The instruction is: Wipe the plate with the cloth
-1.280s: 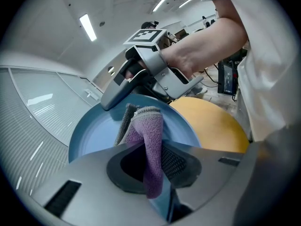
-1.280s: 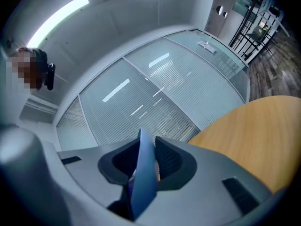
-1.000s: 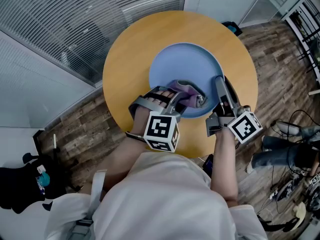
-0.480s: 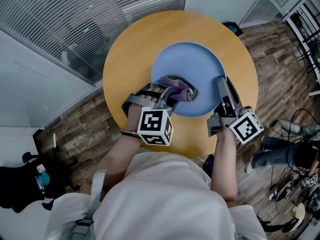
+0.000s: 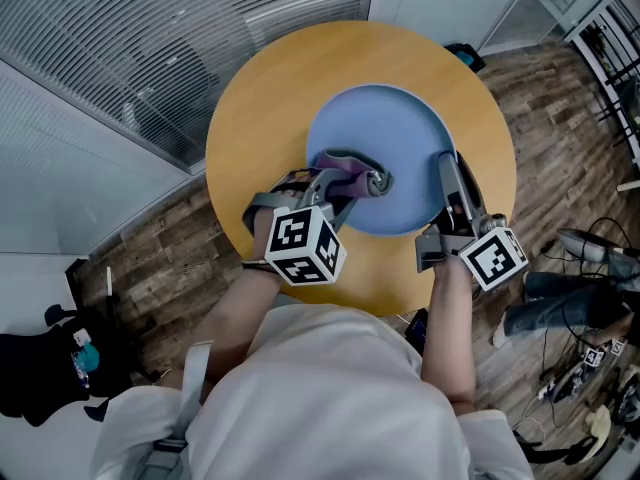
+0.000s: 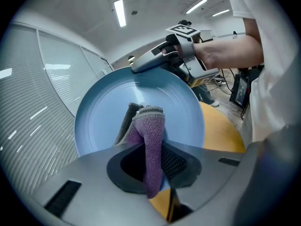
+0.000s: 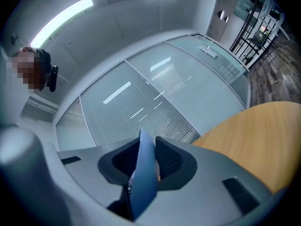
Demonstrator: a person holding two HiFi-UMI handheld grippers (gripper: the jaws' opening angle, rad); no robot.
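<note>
While the right gripper (image 5: 447,168) clamps the plate (image 5: 395,128) by its rim, the left gripper (image 5: 372,180) pinches the cloth (image 5: 345,165) against it; bare plate lies ahead, toward the surface's (image 5: 260,88) far edge.

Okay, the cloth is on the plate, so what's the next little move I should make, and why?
Probably sweep the left claw with the purple cloth away from you across the blue plate. The cloth sits near the plate's near-left edge, the far side lies bare, and the right claw clamps the rim to steady it.
</note>
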